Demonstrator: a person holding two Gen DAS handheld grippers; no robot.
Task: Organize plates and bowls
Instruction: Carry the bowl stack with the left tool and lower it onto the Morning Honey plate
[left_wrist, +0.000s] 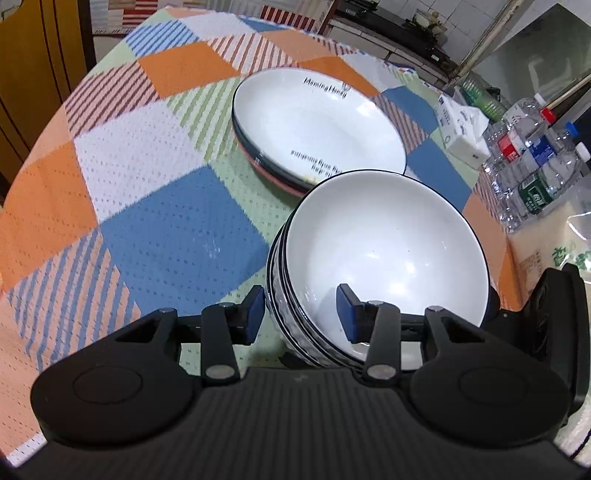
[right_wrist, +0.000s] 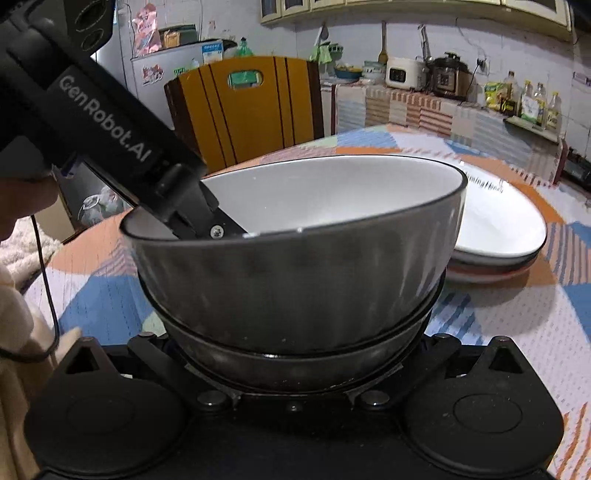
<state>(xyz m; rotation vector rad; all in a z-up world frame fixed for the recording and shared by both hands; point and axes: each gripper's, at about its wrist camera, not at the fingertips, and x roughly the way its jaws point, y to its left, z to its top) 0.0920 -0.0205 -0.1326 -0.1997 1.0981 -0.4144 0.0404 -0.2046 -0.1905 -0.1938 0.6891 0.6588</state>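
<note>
A stack of white bowls (left_wrist: 388, 251) with dark rims stands tilted on the checked tablecloth. My left gripper (left_wrist: 301, 314) straddles the near rim, one blue pad (left_wrist: 255, 314) outside and one pad (left_wrist: 347, 314) inside; the jaws stand apart with a gap to the wall. The bowl stack (right_wrist: 295, 280) fills the right wrist view; my right gripper's fingers are hidden under it. The left gripper body (right_wrist: 110, 122) reaches into the top bowl there. A stack of white plates (left_wrist: 317, 125) with printed words lies behind the bowls, also in the right wrist view (right_wrist: 498, 225).
Several plastic water bottles (left_wrist: 535, 162) and a tissue pack (left_wrist: 461, 133) sit at the table's right edge. A yellow chair back (right_wrist: 243, 107) stands beyond the table. A kitchen counter with appliances (right_wrist: 443, 77) runs along the far wall.
</note>
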